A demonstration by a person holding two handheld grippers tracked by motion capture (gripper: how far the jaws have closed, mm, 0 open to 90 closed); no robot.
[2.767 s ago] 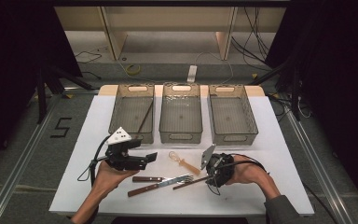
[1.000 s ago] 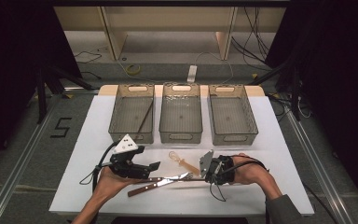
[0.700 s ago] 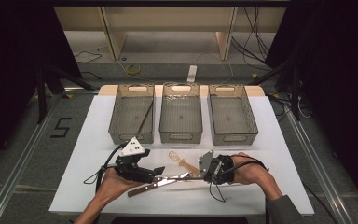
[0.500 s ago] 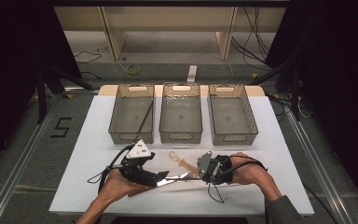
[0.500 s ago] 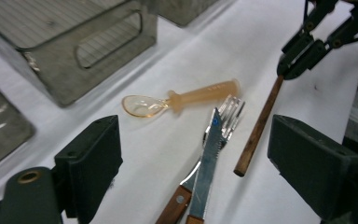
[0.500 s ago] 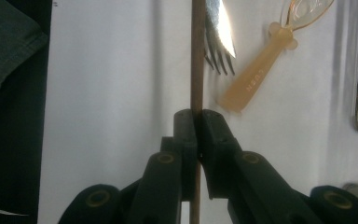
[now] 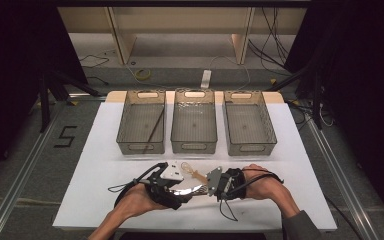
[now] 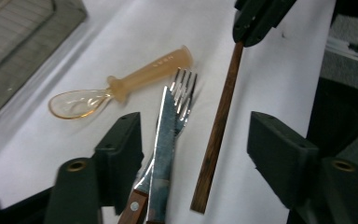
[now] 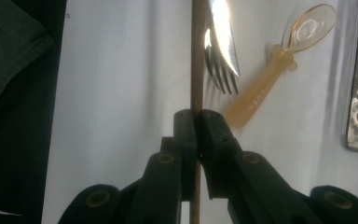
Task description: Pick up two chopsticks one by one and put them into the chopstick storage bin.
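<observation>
Left forearm: enters from the bottom edge, angling up and right towards the white table's (image 7: 105,165) near middle.
Left gripper (image 8: 193,154): lies low over the table's near edge, pointing right; jaws apart, just been closing, pads pressing on nothing.
Right forearm: enters from the bottom right, angling left across the table's near edge.
Right gripper (image 9: 196,126): points left at the left gripper, jaws clamped tight on a thin brown stick (image 9: 196,70).
Gap: the two grippers sit close together, tip to tip.

chopstick (image 8: 216,126): brown | spoon (image 8: 121,84): amber (see-through bowl) | knife (image 8: 164,144): seemingly silver
</observation>
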